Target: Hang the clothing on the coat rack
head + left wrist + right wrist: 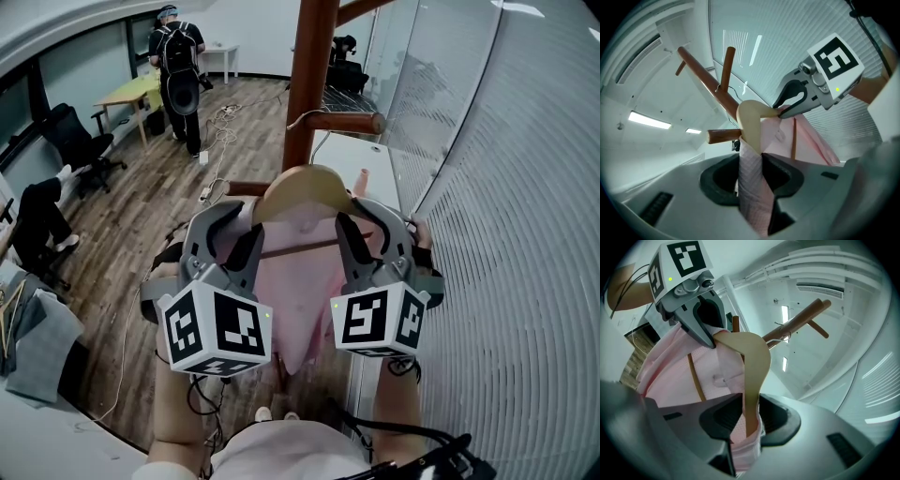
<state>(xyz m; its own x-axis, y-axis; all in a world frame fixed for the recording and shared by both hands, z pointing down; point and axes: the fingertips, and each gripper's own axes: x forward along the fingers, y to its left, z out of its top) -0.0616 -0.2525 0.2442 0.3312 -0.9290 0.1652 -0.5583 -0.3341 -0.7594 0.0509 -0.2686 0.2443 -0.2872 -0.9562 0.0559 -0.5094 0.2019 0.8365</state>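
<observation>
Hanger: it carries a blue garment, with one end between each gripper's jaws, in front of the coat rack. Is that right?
No. The garment on the hanger is pink, not blue; the head view shows it. The rest stands.

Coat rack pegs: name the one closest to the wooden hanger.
The lowest peg, sticking out left of the pole, right beside the hanger. The right-pointing peg and the top peg sit higher, clear of it.
</observation>
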